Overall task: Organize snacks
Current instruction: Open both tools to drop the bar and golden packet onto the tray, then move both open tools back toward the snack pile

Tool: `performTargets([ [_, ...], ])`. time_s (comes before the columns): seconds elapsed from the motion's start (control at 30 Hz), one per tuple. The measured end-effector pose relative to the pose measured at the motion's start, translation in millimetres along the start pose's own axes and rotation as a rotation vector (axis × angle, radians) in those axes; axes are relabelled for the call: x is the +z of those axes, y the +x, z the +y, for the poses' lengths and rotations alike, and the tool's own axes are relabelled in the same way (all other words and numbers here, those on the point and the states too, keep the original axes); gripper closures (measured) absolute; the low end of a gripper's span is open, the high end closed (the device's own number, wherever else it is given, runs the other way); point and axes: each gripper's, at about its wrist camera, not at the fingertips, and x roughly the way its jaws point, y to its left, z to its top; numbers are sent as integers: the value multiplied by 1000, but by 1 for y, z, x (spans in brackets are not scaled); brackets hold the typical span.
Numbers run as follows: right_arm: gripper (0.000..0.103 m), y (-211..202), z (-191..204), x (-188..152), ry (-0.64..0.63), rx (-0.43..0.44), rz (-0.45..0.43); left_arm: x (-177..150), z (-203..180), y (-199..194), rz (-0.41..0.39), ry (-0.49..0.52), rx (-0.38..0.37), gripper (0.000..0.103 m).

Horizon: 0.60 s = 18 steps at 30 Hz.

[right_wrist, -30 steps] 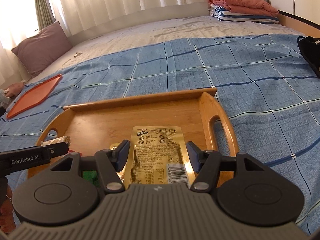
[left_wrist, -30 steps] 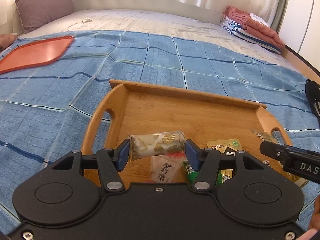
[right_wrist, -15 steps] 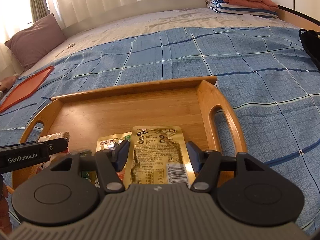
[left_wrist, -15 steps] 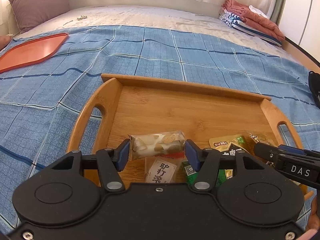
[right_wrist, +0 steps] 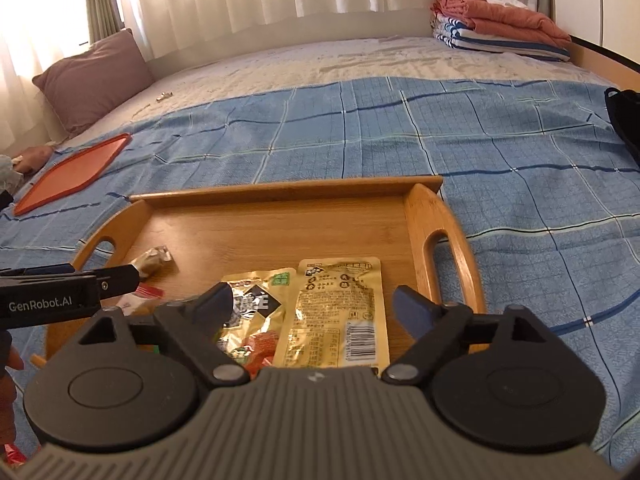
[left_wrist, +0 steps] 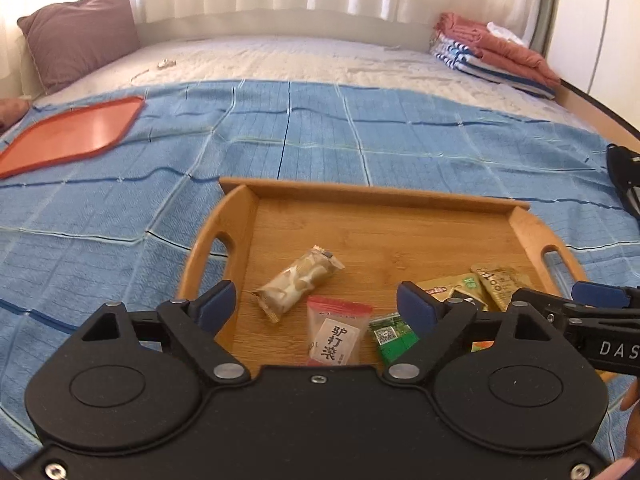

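A wooden tray (left_wrist: 400,200) (right_wrist: 280,194) with cut-out handles sits on the blue bedspread. Several snack packets lie in it. A beige biscuit packet (left_wrist: 298,282) rests loose on the tray floor, ahead of my left gripper (left_wrist: 316,306), whose jaws are opening with nothing pressed between the pads. A red-and-white packet (left_wrist: 338,336) and a green one (left_wrist: 392,338) lie just below it. A gold pouch (right_wrist: 340,312) lies flat on the tray between the spread fingers of my right gripper (right_wrist: 312,308), whose jaws are also opening, clear of the pouch. A second gold packet (right_wrist: 256,304) lies to its left.
An orange tray (left_wrist: 76,136) (right_wrist: 72,172) lies on the bedspread at the far left. A mauve pillow (left_wrist: 80,36) and folded blankets (left_wrist: 496,52) sit at the head of the bed. A black object (left_wrist: 624,176) lies at the right edge.
Both grippers spread their jaws wide. The biscuit packet dropped from the left gripper onto the tray and the gold pouch came free of the right one. Both grippers lifted slightly.
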Motion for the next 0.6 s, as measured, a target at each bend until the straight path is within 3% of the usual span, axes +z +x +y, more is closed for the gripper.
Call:
performTargets([
  [0.37, 8, -64, 12, -4, -63, 35, -64, -14, -4, -73, -58, 67, -30, 14],
  [0.6, 6, -109, 21, -19, -125, 65, -109, -32, -3, -127, -131, 58, -94, 13],
])
